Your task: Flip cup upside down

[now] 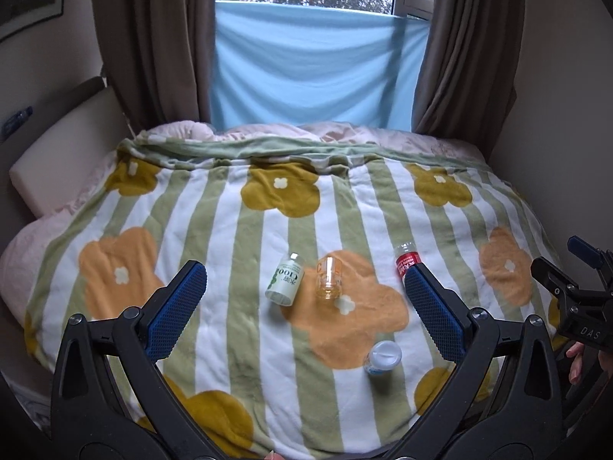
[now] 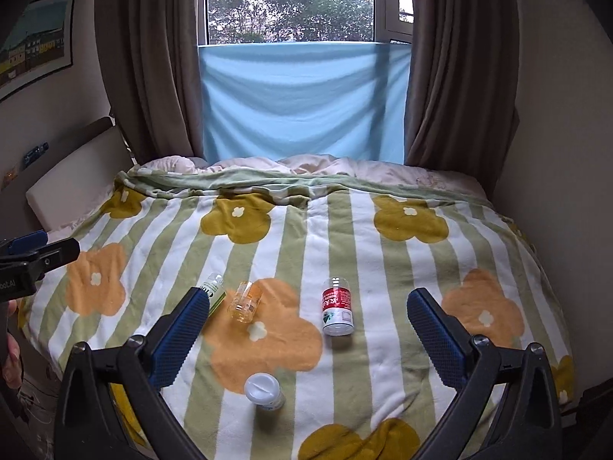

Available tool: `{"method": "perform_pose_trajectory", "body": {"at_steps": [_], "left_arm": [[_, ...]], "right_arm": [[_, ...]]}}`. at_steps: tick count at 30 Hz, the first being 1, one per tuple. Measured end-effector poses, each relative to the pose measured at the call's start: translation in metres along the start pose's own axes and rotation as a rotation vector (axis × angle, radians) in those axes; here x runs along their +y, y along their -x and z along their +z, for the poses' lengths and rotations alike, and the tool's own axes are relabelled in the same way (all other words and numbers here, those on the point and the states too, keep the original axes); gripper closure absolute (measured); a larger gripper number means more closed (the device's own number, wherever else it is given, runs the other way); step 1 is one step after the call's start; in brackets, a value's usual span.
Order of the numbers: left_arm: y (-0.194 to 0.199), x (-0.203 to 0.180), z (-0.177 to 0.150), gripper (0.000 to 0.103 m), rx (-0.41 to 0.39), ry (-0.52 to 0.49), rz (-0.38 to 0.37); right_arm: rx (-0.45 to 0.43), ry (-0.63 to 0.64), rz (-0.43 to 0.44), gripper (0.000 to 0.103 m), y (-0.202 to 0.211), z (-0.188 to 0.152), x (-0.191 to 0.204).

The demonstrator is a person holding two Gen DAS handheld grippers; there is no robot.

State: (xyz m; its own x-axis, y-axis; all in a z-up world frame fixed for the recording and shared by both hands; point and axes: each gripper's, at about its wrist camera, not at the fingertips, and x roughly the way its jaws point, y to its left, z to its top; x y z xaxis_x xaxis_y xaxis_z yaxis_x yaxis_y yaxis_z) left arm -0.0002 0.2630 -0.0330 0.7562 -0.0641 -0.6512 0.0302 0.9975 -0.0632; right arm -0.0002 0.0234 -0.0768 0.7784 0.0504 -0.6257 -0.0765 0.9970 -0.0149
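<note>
A small clear glass cup (image 1: 328,278) with orange print rests on the flowered blanket (image 1: 230,237), on an orange flower. It seems to lie tipped, one end toward the camera. In the right wrist view the cup (image 2: 245,302) sits left of centre. My left gripper (image 1: 302,272) is open and empty, held short of the cup, which shows between its blue fingers (image 1: 180,306). My right gripper (image 2: 306,295) is open too and holds nothing, with the cup just inside its left finger (image 2: 180,337). Each gripper shows at the edge of the other's view.
A green-and-white bottle (image 1: 285,279) lies left of the cup. A red-labelled bottle (image 2: 338,306) lies to its right. A white-capped small bottle (image 2: 265,390) stands nearer. A padded headboard (image 1: 65,145) is at the left, with curtains and a blue cloth (image 1: 314,73) behind the bed.
</note>
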Motion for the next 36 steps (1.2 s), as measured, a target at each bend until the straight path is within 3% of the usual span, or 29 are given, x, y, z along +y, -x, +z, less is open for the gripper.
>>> {"method": "perform_pose_trajectory", "body": {"at_steps": [14,36], "left_arm": [[0.015,-0.014,-0.013,0.0,-0.056,0.002,-0.005],[0.015,-0.023,-0.008,0.0,-0.081,-0.017,0.01]], "right_arm": [[-0.078,-0.006,-0.043,0.0,0.016,0.011,-0.006],[-0.067,-0.027,-0.048,0.0,0.013,0.018,-0.012]]}}
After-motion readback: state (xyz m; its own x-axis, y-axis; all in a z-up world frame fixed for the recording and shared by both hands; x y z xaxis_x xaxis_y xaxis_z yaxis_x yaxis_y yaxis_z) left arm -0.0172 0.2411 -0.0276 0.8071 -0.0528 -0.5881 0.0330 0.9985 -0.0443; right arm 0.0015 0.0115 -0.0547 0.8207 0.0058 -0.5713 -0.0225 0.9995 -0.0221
